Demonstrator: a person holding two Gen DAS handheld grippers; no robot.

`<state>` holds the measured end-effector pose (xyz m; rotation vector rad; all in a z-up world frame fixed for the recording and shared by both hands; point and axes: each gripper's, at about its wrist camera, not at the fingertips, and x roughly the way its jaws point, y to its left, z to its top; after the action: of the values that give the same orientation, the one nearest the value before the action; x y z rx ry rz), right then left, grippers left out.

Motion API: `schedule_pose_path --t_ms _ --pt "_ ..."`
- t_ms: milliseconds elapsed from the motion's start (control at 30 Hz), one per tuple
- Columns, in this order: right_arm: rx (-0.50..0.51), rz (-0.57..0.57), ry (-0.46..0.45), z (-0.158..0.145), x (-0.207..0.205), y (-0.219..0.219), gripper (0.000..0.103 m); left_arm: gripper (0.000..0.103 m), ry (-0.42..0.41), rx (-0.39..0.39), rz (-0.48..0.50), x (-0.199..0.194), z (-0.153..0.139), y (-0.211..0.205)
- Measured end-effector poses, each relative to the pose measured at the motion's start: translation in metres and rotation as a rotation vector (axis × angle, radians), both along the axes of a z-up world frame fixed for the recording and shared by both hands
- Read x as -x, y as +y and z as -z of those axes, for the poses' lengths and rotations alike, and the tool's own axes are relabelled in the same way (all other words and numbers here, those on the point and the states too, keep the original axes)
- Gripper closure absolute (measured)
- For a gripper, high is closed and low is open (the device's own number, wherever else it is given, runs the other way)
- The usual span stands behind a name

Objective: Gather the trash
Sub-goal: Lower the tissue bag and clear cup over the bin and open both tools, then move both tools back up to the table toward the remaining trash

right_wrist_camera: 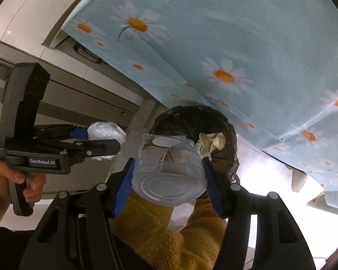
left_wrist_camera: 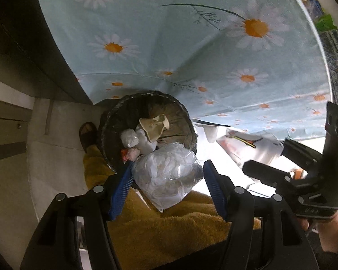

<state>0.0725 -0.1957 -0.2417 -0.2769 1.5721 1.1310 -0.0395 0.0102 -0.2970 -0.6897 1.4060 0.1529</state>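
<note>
The left gripper (left_wrist_camera: pixel 167 180) has its blue pads on both sides of a crumpled clear bag of white paper (left_wrist_camera: pixel 169 177); one pad touches the bag, but on the other side a small gap shows, so I cannot tell if the grip is firm. The right gripper (right_wrist_camera: pixel 169 175) is clamped on a clear plastic cup (right_wrist_camera: pixel 169 168), which lies tilted with its bottom toward the camera and its mouth toward the bin.

The trash bin (left_wrist_camera: pixel 115 121), lined with a black bag, stands on the floor at the hanging edge of the daisy tablecloth (left_wrist_camera: pixel 169 33), directly ahead of and below both grippers. In my judgement the left gripper is the nearer one, as its bag seems to hang over the bin's near rim. Inside the bin lie a crushed beige paper cup (left_wrist_camera: pixel 154 124) and white paper balls (left_wrist_camera: pixel 129 137).

The far part of the bin is hidden under the cloth. How high the grippers hang above the rim is hard to say.
</note>
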Motion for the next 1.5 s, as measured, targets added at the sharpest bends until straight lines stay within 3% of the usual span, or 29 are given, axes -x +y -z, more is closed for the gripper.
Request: schedule_pose_path --t_ms 33,100,667,1033,1233,1500 --pt "-0.005 0.009 0.004 0.0 0.0 -0.001 0.036 0.028 0.004 -0.011 -0.01 -0.001 0.0 0.001" --pt "-0.012 0.028 0.011 -0.003 -0.002 -0.002 0.03 0.028 -0.003 0.007 -0.011 -0.002 0.0 0.001" --pt "-0.05 0.084 -0.031 -0.031 -0.018 -0.018 0.03 0.028 -0.013 -0.044 -0.01 -0.002 -0.02 0.008" --pt "-0.199 0.079 -0.118 -0.088 -0.039 -0.033 0.03 0.028 -0.092 -0.123 0.012 -0.015 -0.073 0.003" --pt "-0.307 0.139 -0.113 -0.122 -0.06 -0.048 0.03 0.028 -0.149 -0.188 0.026 -0.03 -0.114 -0.007" --pt "-0.396 0.183 -0.18 -0.16 -0.098 -0.057 0.027 0.028 -0.232 -0.252 0.032 -0.05 -0.161 -0.017"
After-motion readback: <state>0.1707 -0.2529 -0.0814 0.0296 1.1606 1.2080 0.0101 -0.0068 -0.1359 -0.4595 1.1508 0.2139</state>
